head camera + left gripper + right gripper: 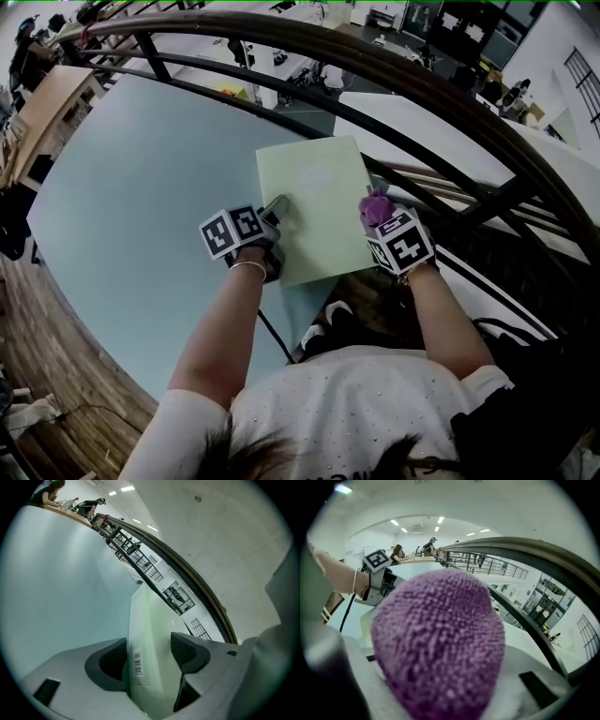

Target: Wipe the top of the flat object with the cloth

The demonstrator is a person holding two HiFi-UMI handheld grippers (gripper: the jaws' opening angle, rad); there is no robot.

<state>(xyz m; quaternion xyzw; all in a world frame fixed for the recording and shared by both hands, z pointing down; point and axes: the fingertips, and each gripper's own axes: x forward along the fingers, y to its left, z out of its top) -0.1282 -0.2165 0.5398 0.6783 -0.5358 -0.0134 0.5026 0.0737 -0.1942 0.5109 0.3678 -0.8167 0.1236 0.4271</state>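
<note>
Left tool (275, 208): we see its jaws closed on the left edge of the pale green book (319, 187).
Right tool (382, 220): we see it gripping a bunched purple cloth (375, 204) at the book's right edge.
Book: it lies at the near right edge of the tabletop (141, 206).

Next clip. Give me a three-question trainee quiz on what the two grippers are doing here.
1. True or false: the left gripper is shut on the pale green flat object.
2. The right gripper holds: A a sponge, B a purple cloth, C nothing.
3. Fill in: in the head view, the cloth is at the flat object's ____ edge.
Key: 1 true; 2 B; 3 right.
</note>
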